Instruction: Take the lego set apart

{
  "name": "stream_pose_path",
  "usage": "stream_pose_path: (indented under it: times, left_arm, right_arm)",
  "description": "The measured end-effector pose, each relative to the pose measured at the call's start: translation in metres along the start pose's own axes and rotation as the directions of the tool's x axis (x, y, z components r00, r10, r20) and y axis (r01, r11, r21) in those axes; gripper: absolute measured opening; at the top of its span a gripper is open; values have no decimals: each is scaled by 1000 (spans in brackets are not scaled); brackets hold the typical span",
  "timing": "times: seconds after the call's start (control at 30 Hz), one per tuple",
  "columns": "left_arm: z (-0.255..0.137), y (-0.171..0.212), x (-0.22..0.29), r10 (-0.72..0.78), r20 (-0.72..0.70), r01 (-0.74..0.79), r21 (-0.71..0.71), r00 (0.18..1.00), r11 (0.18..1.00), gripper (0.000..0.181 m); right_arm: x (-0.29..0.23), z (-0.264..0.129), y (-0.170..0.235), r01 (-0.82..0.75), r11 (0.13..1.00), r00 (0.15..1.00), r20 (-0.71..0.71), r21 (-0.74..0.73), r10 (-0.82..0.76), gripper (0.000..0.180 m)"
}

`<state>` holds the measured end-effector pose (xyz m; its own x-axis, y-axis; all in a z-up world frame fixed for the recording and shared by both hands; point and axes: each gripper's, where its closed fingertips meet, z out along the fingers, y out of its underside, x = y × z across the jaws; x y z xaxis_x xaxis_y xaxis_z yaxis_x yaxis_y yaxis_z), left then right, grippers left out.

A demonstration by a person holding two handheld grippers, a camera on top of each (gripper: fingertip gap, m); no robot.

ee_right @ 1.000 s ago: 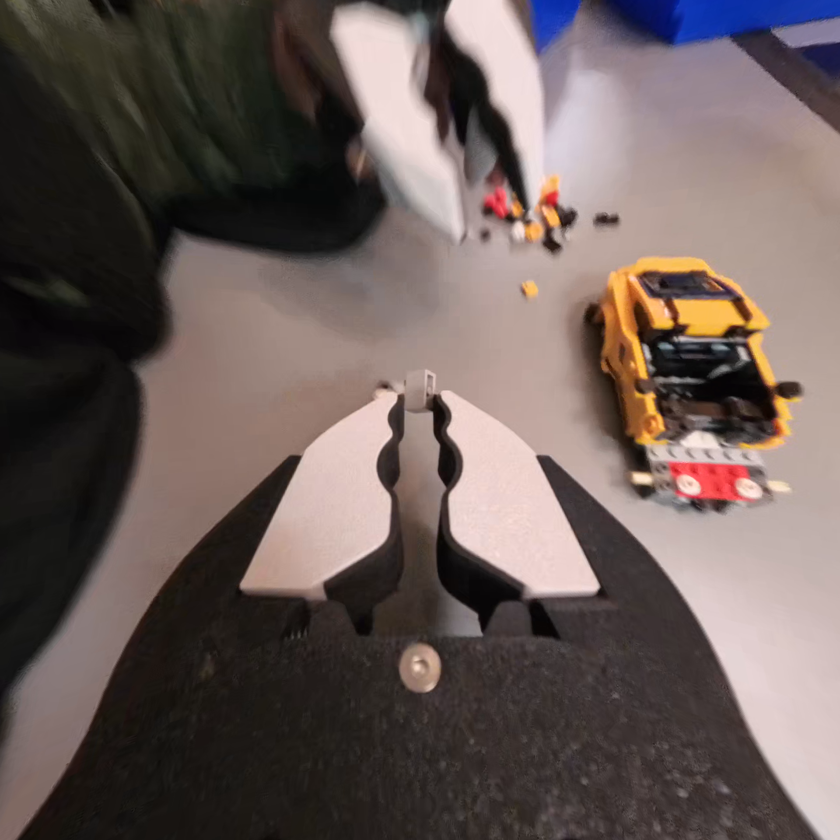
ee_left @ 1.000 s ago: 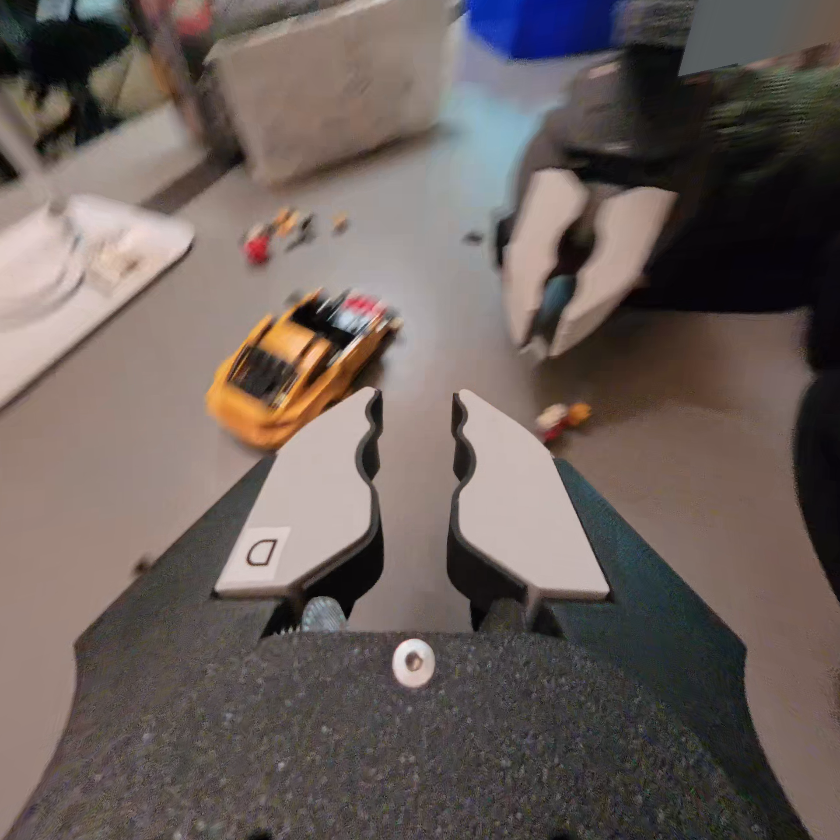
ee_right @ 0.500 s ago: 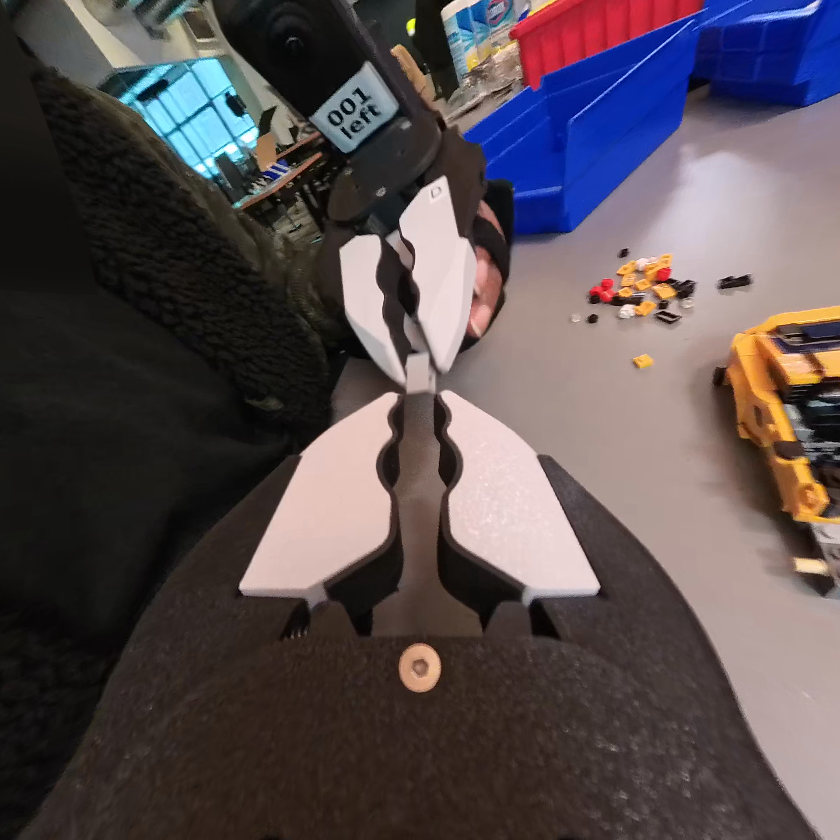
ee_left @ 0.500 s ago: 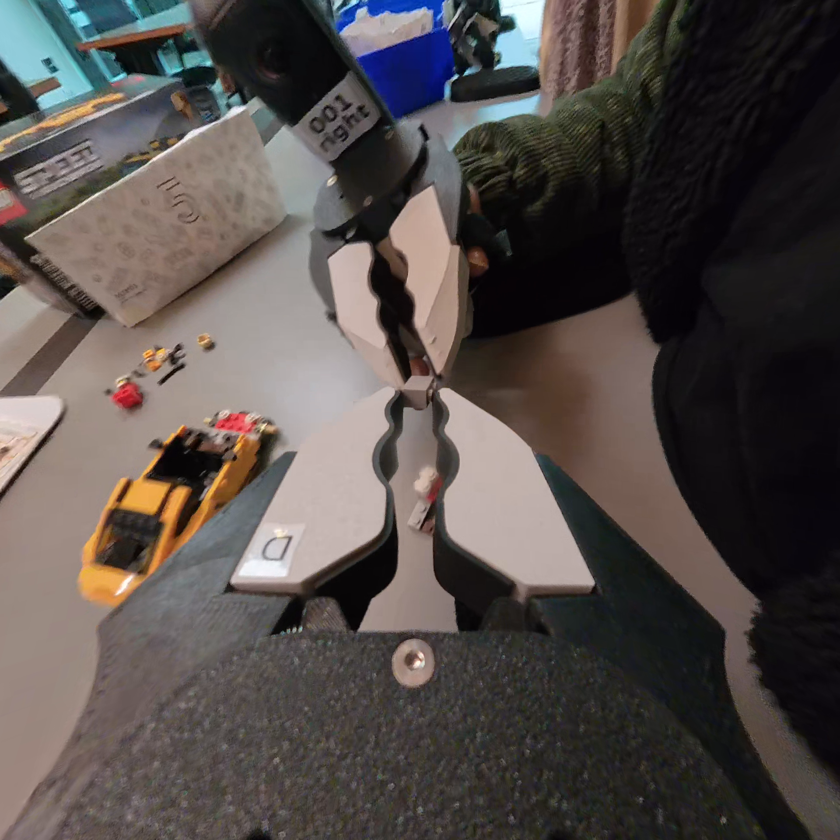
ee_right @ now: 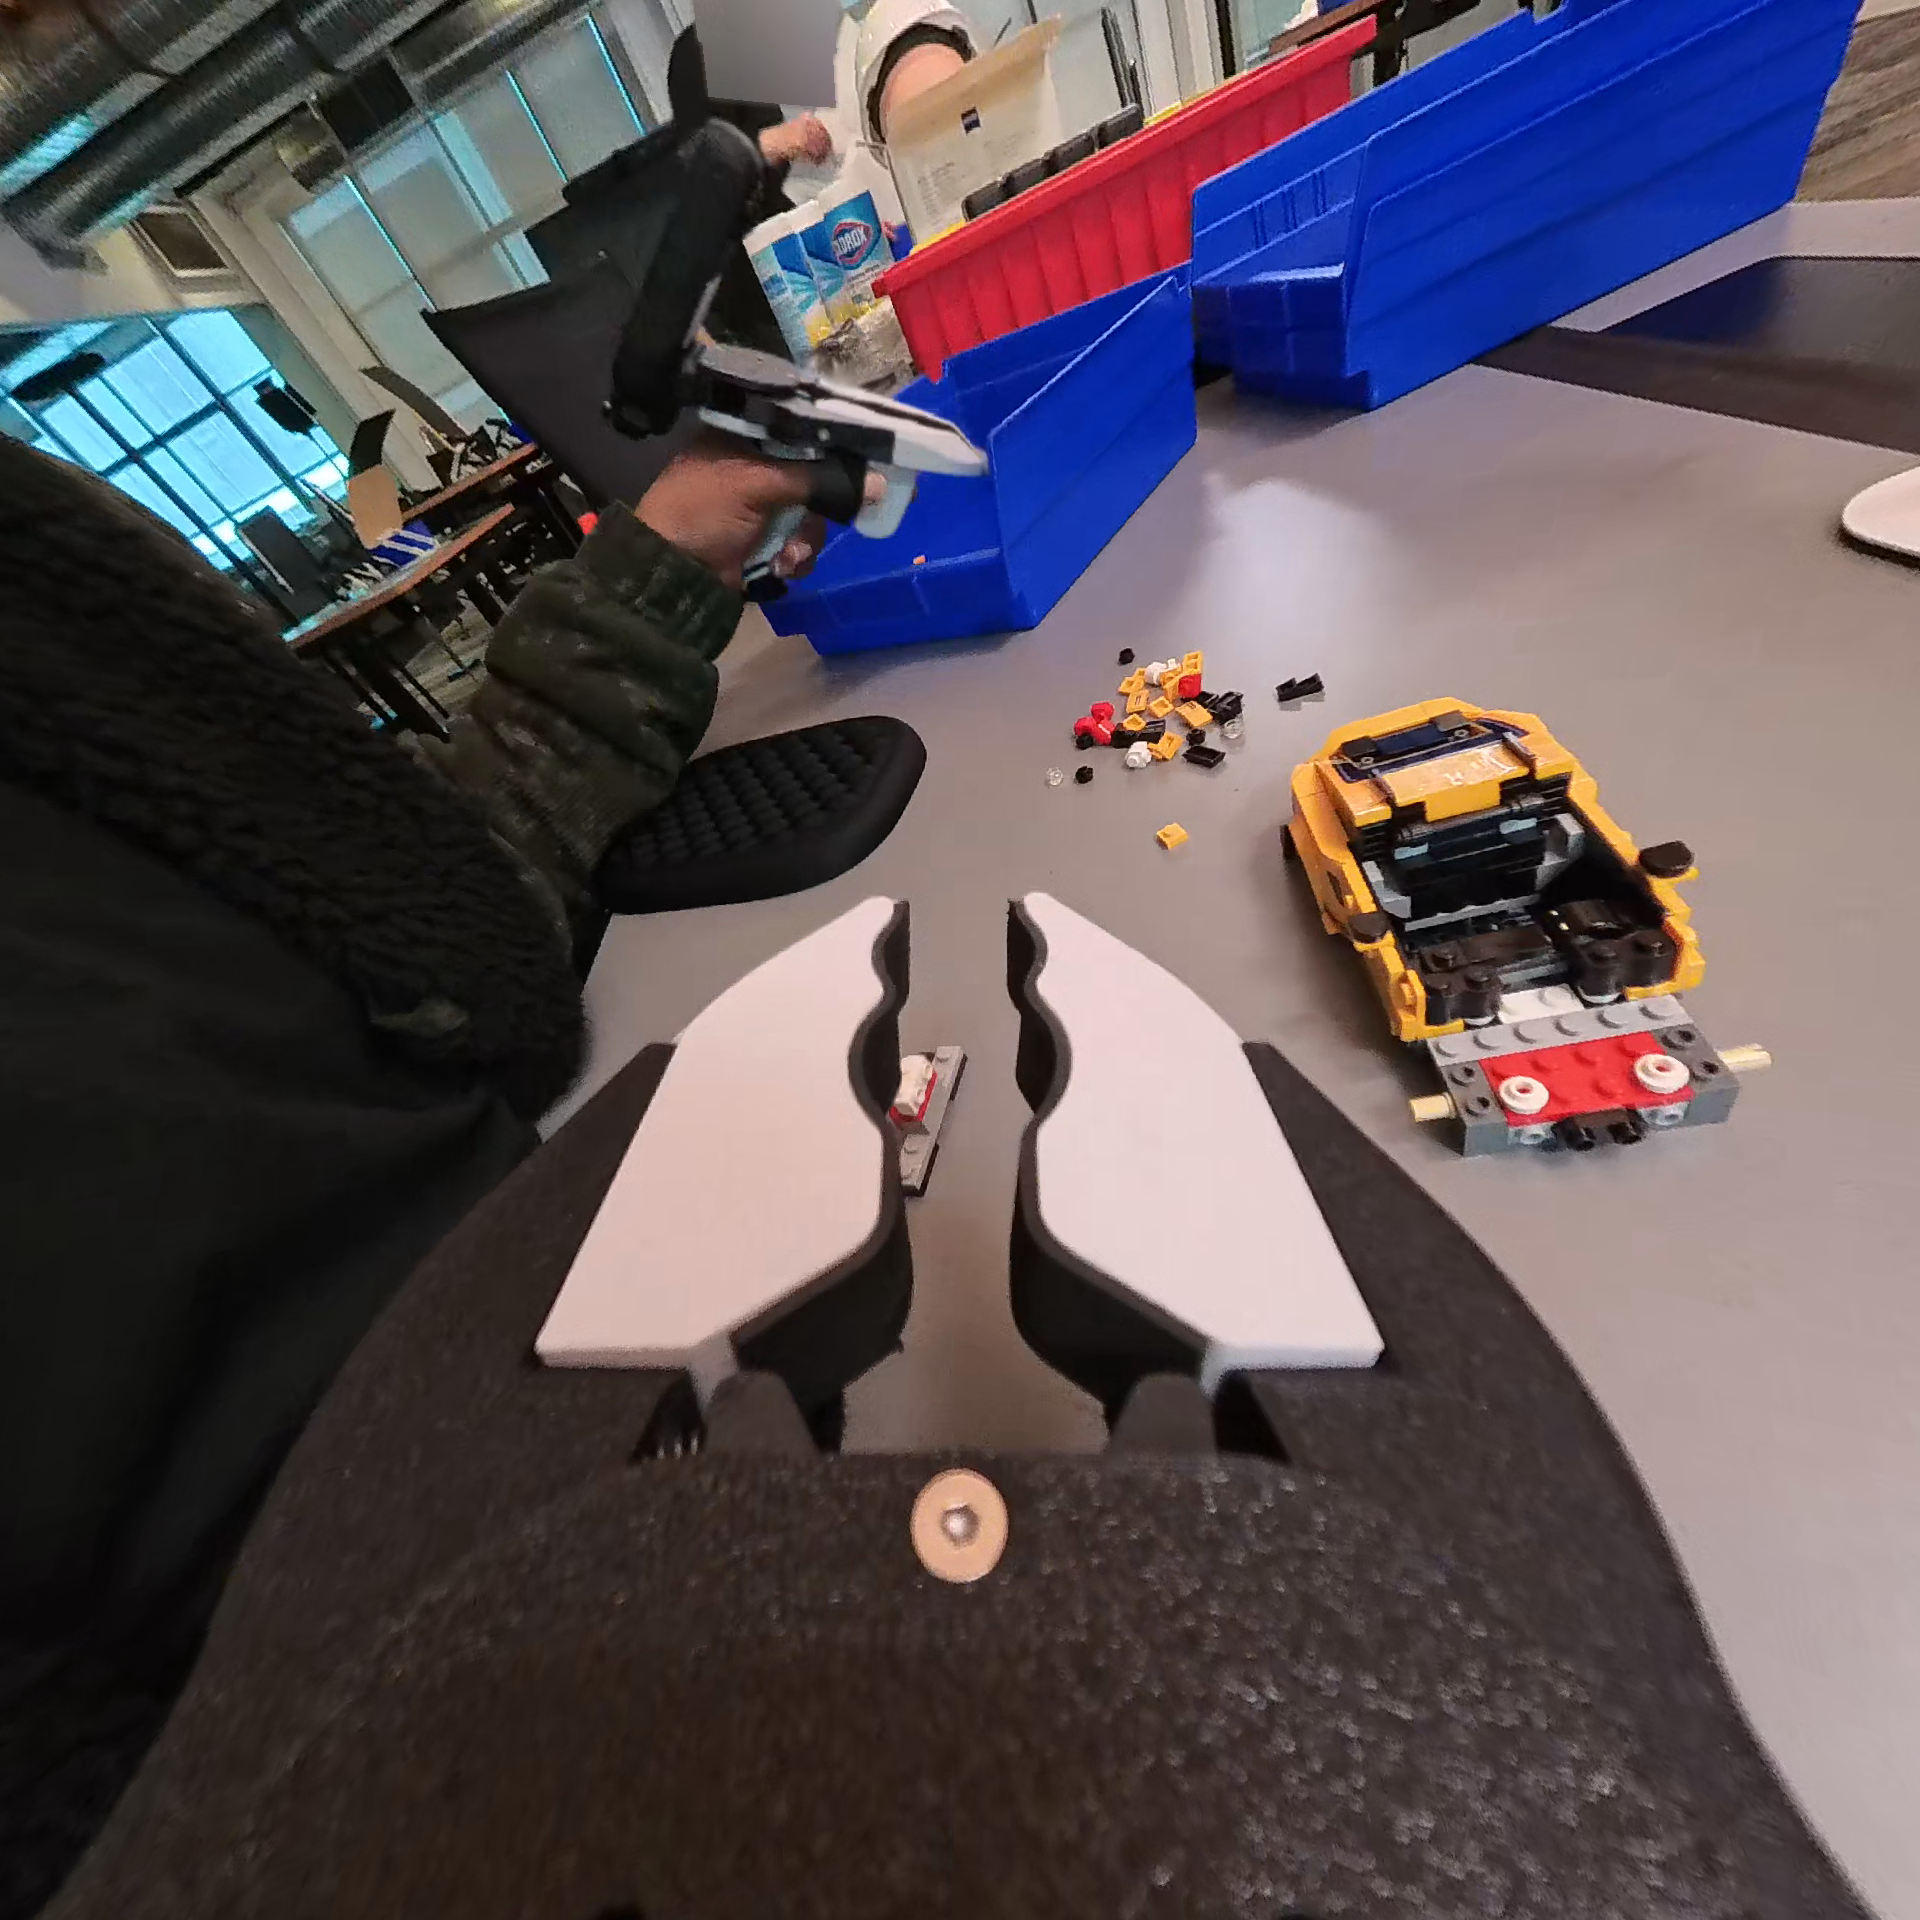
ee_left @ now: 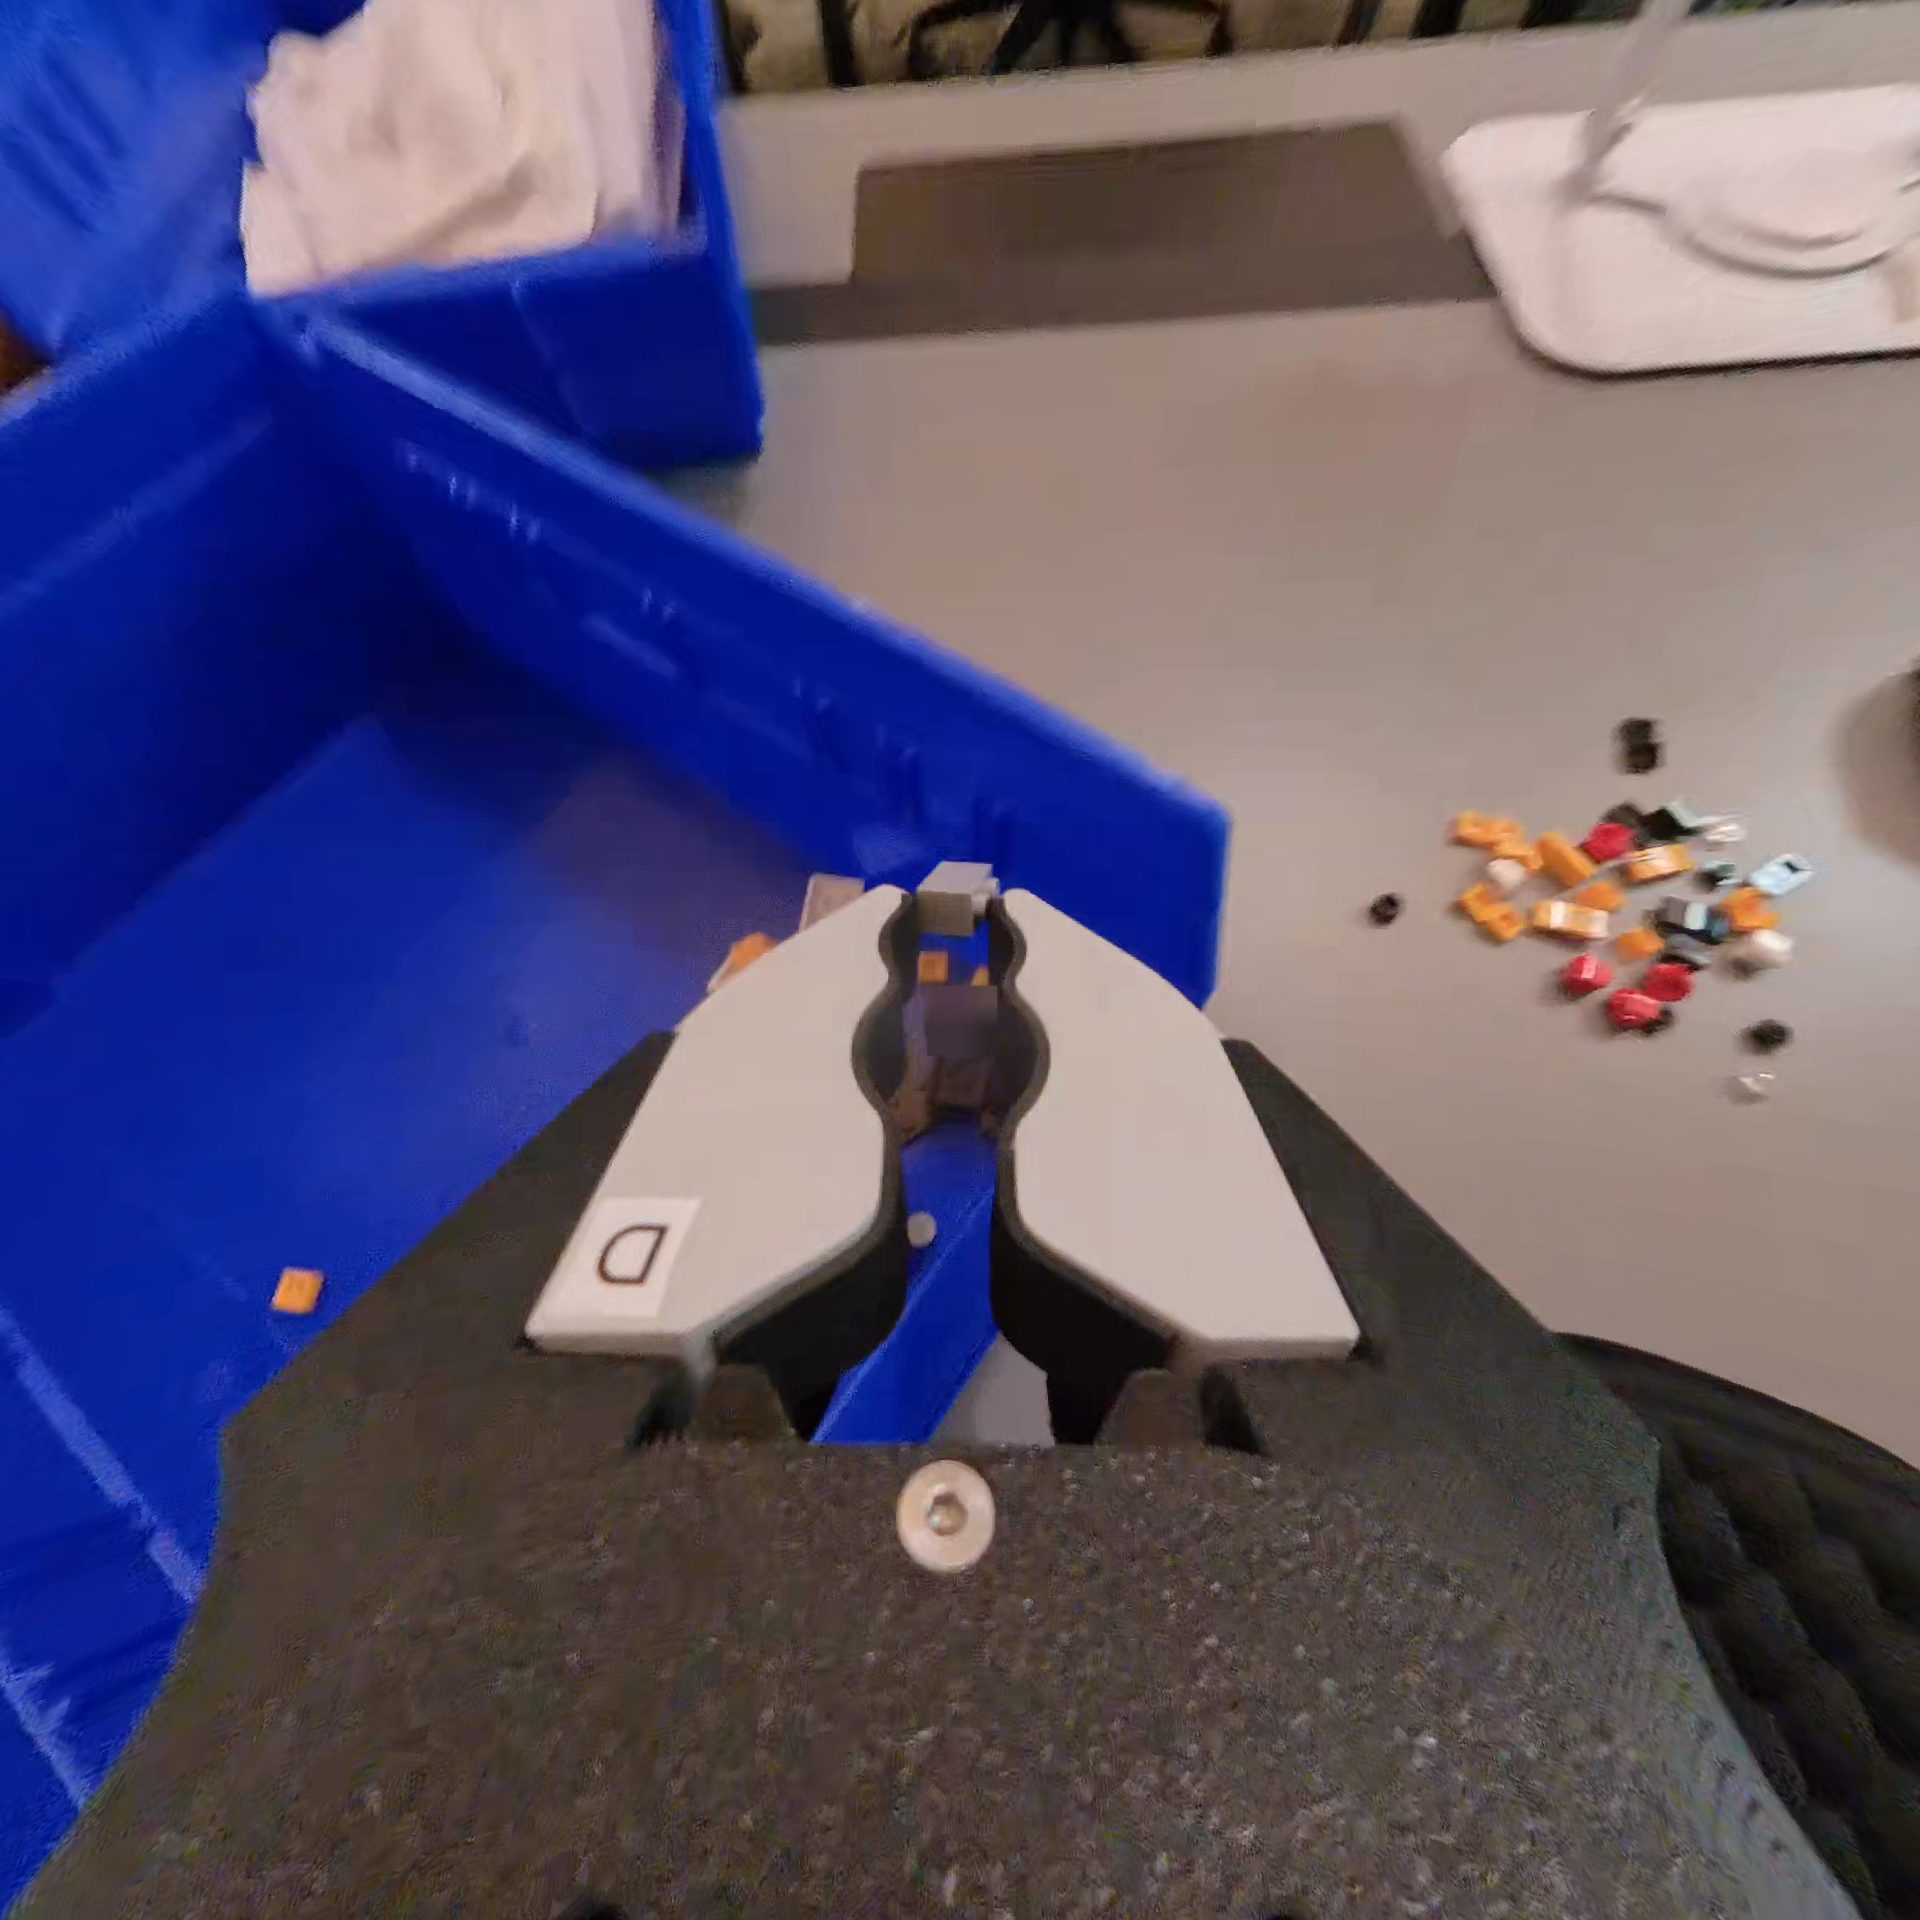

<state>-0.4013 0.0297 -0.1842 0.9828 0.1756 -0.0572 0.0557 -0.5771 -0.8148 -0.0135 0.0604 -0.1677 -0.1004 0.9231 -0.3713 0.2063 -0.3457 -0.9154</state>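
My left gripper (ee_left: 956,923) is shut on a small grey brick (ee_left: 952,891) at its fingertips and holds it over the open blue bin (ee_left: 727,644); it also shows in the right wrist view (ee_right: 935,449) at the bin's edge. The bin holds a few orange and grey pieces. My right gripper (ee_right: 956,920) is open and empty, low over the table. A small grey, red and white lego piece (ee_right: 927,1103) lies on the table between its fingers. The yellow lego car (ee_right: 1486,904), partly stripped, sits to the right.
A pile of loose orange, red and black pieces (ee_right: 1164,717) lies between the car and the blue bin (ee_right: 1039,499), and shows in the left wrist view (ee_left: 1621,914). A black textured pad (ee_right: 769,800), red bin (ee_right: 1091,239), larger blue bin (ee_right: 1507,208) and white stand base (ee_left: 1683,239) surround the area. Across from one pair of fingers to the other is roughly 40 centimetres.
The two grippers were tip to tip on the grey brick. My left gripper has carried the brick away over the blue bin. My right gripper has let go and opened.
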Motion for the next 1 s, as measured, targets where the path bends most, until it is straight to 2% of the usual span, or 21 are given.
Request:
stream_pose_path:
  times: [0.07,0.13,0.23,0.27,0.3,0.37,0.43,0.5,0.6,0.7,0.83,0.9,1.0]
  left_arm:
    - [4,9,-6,-34,35,35,-25,999,999,18]
    - [5,10,-6,-52,57,54,-23,997,998,34]
    - [5,2,2,-6,70,5,8,998,1000,49]
    - [4,-4,10,28,55,-29,31,998,999,48]
    - [1,-11,21,78,39,-81,71,996,994,36]
    - [-6,-27,66,222,-83,-203,190,972,961,37]
    - [-9,-37,94,317,-89,-287,245,944,926,38]
    - [-13,-42,132,407,-169,-345,306,897,887,37]
    - [-23,-30,214,507,-447,-344,397,737,851,39]
    - [-33,0,277,565,-631,-375,423,531,825,42]
    - [-47,37,325,598,-738,-430,452,312,782,42]
    - [-50,51,336,588,-769,-454,443,250,773,42]
    - [-57,64,346,567,-805,-463,441,175,769,42]
  right_arm:
    - [0,1,2,0,1000,1000,6,-10,0,18]
    - [-1,3,5,6,1000,1000,10,-25,-5,18]
    - [-5,6,15,36,996,999,22,-86,-35,18]
    - [-7,8,20,56,992,998,30,-117,-53,18]
    - [-10,11,26,81,985,996,39,-151,-76,18]
    - [-14,16,39,141,963,990,37,-228,-136,21]
    - [-14,23,53,207,925,977,20,-318,-212,25]
    - [-14,29,63,258,886,960,-2,-385,-281,26]
    - [-15,40,73,272,849,947,-28,-452,-319,26]
    - [-13,46,85,266,812,942,-39,-520,-333,24]
    - [-13,49,89,280,799,936,-32,-532,-350,11]
    - [-16,49,84,291,813,937,-24,-505,-350,10]
    - [-25,50,67,275,878,955,2,-392,-298,10]
